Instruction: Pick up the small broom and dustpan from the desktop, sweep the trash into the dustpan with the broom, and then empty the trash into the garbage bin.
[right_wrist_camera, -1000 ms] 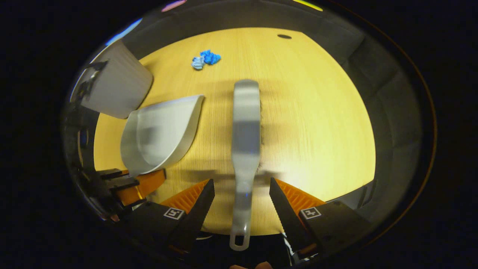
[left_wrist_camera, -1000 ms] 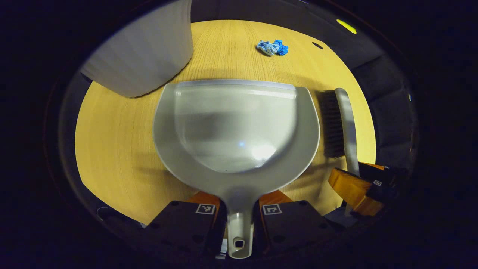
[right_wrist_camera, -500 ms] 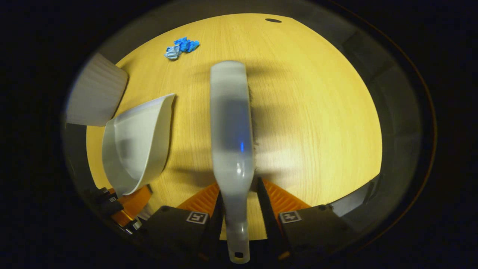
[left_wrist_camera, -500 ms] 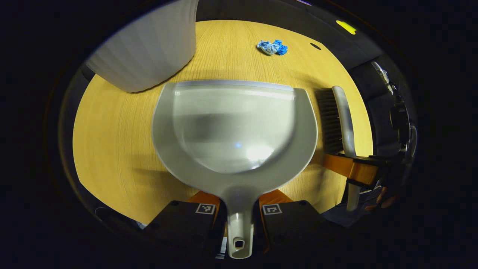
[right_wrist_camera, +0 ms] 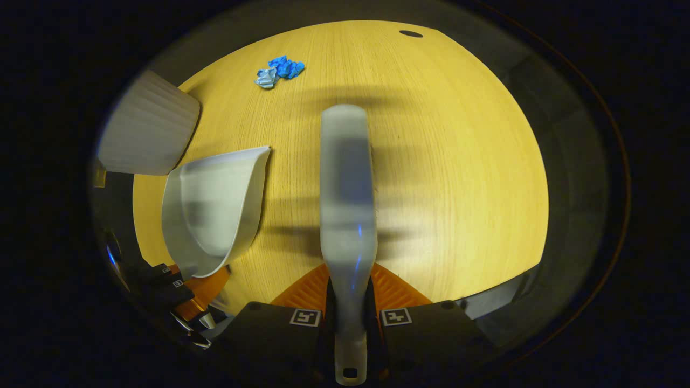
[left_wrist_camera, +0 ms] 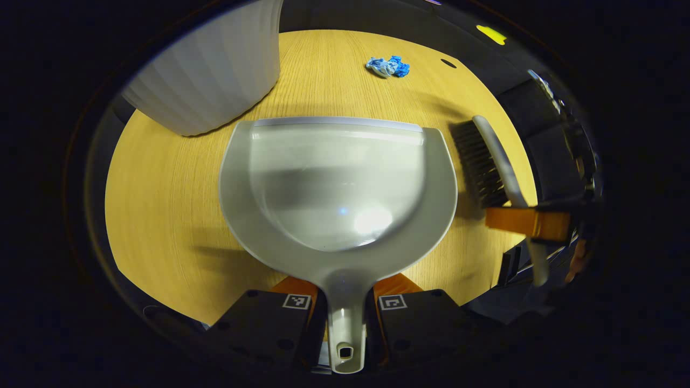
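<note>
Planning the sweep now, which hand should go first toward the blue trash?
Probably the left: its gripper holds the dustpan, whose open lip faces the blue trash. The right gripper holds the broom, which sweeps once the pan is placed.

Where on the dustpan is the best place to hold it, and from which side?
Grip the dustpan by its narrow handle, coming from the rear, opposite the open lip. The handle is slim enough for two fingers; the pan is too wide. The left gripper holds it so, lip facing the trash.
</note>
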`<state>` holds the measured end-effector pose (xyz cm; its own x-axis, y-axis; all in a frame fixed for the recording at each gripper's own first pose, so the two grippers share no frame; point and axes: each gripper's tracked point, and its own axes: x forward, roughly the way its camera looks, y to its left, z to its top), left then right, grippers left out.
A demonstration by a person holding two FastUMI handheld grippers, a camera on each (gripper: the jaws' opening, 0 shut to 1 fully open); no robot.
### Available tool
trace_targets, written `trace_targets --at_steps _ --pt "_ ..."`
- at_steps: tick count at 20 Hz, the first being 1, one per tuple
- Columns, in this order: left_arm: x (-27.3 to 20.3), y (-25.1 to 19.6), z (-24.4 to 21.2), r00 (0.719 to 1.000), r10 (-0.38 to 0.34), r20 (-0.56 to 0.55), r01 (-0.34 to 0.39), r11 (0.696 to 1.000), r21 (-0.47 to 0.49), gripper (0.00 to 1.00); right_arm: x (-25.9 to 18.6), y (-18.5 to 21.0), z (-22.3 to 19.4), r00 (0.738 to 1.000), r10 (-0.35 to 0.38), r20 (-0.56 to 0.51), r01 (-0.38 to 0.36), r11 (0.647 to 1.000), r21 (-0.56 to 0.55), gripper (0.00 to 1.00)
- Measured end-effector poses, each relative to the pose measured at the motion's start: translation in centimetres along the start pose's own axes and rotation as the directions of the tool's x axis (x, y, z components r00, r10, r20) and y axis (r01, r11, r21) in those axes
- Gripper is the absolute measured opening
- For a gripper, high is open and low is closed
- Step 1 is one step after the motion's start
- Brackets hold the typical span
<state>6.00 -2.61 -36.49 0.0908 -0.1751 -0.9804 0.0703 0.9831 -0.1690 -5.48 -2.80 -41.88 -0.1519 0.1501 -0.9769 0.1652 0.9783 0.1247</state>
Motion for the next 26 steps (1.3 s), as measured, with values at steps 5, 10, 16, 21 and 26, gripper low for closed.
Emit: trace_targets --at_steps 5,10,16,21,26 --pt "-0.4 1.6 -0.3 1.0 0.006 -0.029 -0.002 0.992 0.129 0.3 -2.3 -3.3 8.1 0.995 -0.075 0.068 0.081 0.991 -0.104 0.26" --pt "-0.6 1.9 2.0 0.998 0.023 -0.063 -0.007 0.97 0.242 0.31 -1.4 -3.7 15.8 0.985 -0.135 0.107 0.161 0.941 -0.299 0.27" --pt "-0.6 2.8 7.0 0.993 0.058 -0.107 -0.019 0.943 0.334 0.3 0.5 -1.6 22.7 0.983 -0.128 0.132 0.178 0.845 -0.504 0.25" --pt "-0.6 3.6 10.0 0.988 0.079 -0.131 -0.02 0.915 0.403 0.31 1.9 0.5 24.7 0.993 -0.08 0.087 0.115 0.814 -0.569 0.25" --pt "-0.4 4.2 11.3 0.987 0.086 -0.137 -0.017 0.897 0.443 0.29 2.8 1.6 22.2 0.998 -0.045 -0.035 0.009 0.733 -0.681 0.25"
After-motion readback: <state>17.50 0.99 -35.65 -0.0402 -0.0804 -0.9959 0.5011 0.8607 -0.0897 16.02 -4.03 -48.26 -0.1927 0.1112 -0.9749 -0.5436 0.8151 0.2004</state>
